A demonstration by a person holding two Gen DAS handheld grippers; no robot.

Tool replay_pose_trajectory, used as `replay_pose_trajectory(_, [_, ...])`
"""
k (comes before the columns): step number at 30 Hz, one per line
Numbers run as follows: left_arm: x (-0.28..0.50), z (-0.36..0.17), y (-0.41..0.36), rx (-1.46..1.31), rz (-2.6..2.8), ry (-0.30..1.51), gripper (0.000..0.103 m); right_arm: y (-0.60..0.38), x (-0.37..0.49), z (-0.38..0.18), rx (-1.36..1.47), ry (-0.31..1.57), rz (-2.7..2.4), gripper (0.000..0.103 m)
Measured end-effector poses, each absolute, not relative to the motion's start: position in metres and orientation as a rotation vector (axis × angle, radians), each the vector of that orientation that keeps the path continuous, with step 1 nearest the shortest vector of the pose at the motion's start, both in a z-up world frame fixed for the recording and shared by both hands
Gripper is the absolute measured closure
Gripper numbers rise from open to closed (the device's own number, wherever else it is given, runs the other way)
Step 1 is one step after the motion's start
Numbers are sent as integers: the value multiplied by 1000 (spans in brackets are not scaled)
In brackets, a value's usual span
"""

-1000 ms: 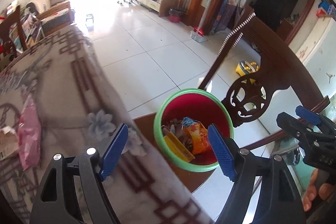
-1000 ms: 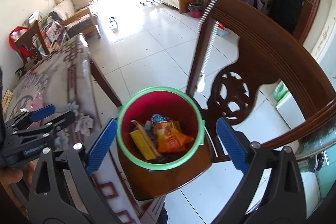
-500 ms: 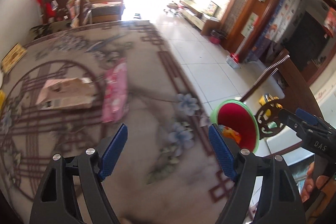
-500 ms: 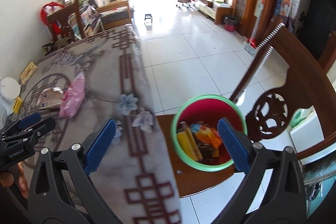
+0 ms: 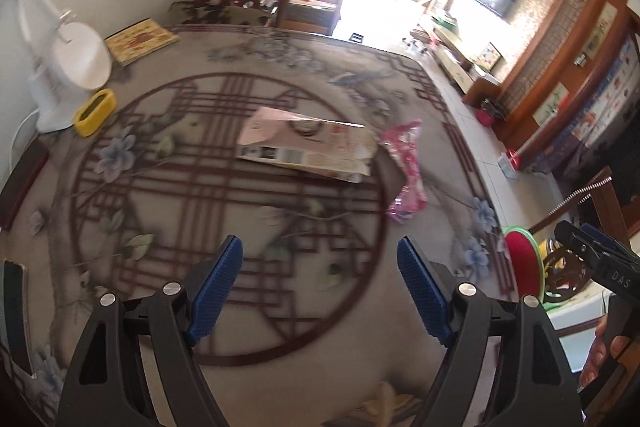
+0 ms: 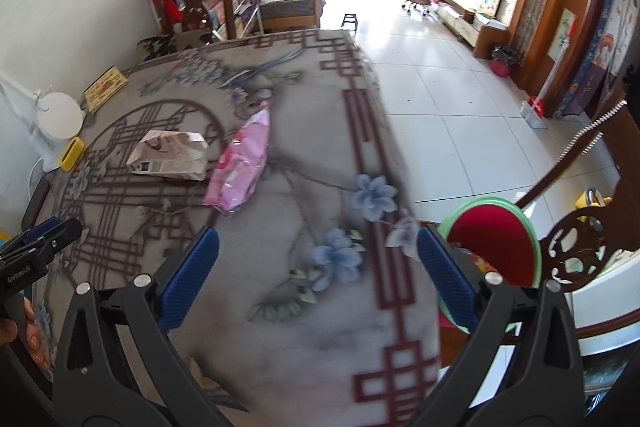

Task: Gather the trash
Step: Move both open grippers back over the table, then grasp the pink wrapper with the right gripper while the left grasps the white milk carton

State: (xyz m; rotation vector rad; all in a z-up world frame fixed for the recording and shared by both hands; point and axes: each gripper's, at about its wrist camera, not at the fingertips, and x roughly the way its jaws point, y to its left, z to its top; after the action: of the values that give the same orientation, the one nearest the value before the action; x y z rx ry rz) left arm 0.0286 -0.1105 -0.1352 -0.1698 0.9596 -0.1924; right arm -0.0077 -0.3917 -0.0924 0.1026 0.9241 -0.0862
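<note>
Your left gripper (image 5: 320, 279) has its fingers spread with nothing between them, above the patterned desk (image 5: 192, 187). Your right gripper (image 6: 318, 273) is spread and empty too. The flattened carton (image 5: 308, 149) and the pink wrapper (image 5: 406, 171) lie touching near the desk's middle (both still uncollected). The red bin (image 6: 494, 241) stands on a chair beside the desk.
</note>
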Motion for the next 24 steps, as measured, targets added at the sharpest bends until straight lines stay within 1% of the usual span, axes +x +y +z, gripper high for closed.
replay_pose_trajectory(6, [35,-138,-68,-124,-127,943,27,-363,57,-121,164,991,-18,5])
replay_pose_trajectory(11, [48,-130,-43,-50,-97,900,27,-358,121,-163,293,1084,-47,6])
replay_pose_trajectory(14, [56,-125,-39,14,-103,868,27,-350,148,-186,304,1148,-74,9])
replay_pose_trajectory(15, [61,-123,-40,31,-113,862,27,-348,153,-192,301,1164,-77,14])
replay_pose_trajectory(16, [67,-122,-41,43,-129,856,27,-345,158,-198,294,1186,-80,23])
replay_pose_trajectory(17, [73,-120,-42,54,-144,850,27,-343,163,-206,287,1215,-86,30])
replay_pose_trajectory(19, [85,-118,-49,90,-186,842,26,-343,164,-215,319,1243,-71,70])
replay_pose_trajectory(21, [102,-118,-63,176,-237,826,22,-343,160,-218,354,1252,-45,88])
replay_pose_trajectory(24, [132,-120,-91,318,-359,798,22,-340,141,-211,353,1235,-6,91])
